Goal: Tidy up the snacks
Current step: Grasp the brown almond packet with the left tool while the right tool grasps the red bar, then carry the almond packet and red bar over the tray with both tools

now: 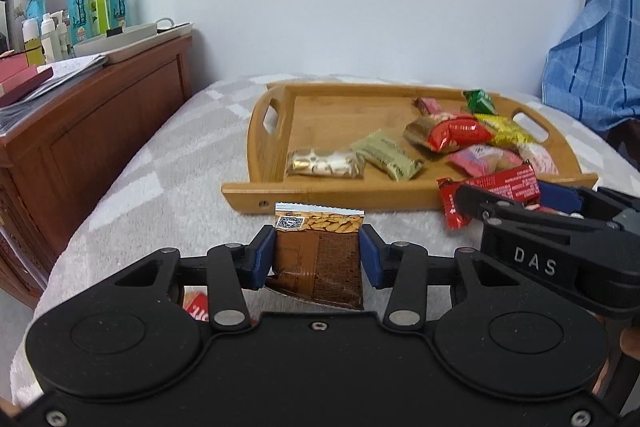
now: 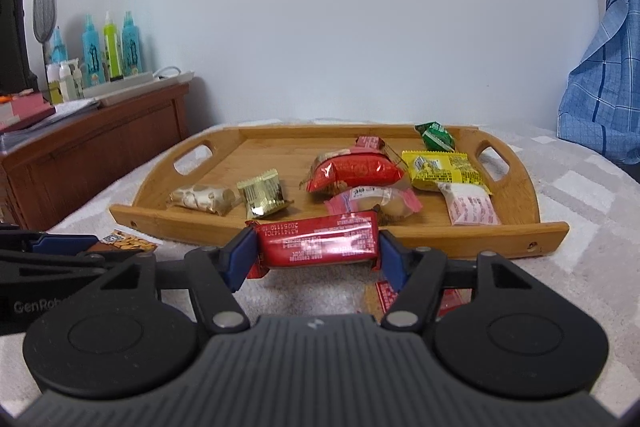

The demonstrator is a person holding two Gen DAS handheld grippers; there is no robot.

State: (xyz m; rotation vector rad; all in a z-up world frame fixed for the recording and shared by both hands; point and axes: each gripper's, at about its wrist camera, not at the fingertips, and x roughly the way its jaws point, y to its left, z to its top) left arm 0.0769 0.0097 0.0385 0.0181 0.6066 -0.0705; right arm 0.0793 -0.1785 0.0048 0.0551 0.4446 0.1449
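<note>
My left gripper (image 1: 318, 247) is shut on a brown almond packet (image 1: 324, 267), blue pads pressing both long edges, a little above the grey blanket. My right gripper (image 2: 316, 255) is shut on a red snack bar (image 2: 320, 239), held crosswise by its ends just before the tray's front rim. The wooden tray (image 2: 460, 231) lies ahead and holds several wrapped snacks, mostly on its right half. In the left wrist view the right gripper (image 1: 520, 199) and the red bar (image 1: 504, 187) sit at the right. The left gripper (image 2: 60, 243) shows at the right wrist view's left edge.
A grey and white blanket (image 1: 160, 195) covers the surface. A red packet (image 1: 198, 309) lies under the left gripper, and more packets (image 2: 384, 297) under the right one. A wooden cabinet (image 1: 100, 115) with bottles stands left. Blue checked cloth (image 1: 600, 47) hangs at the right.
</note>
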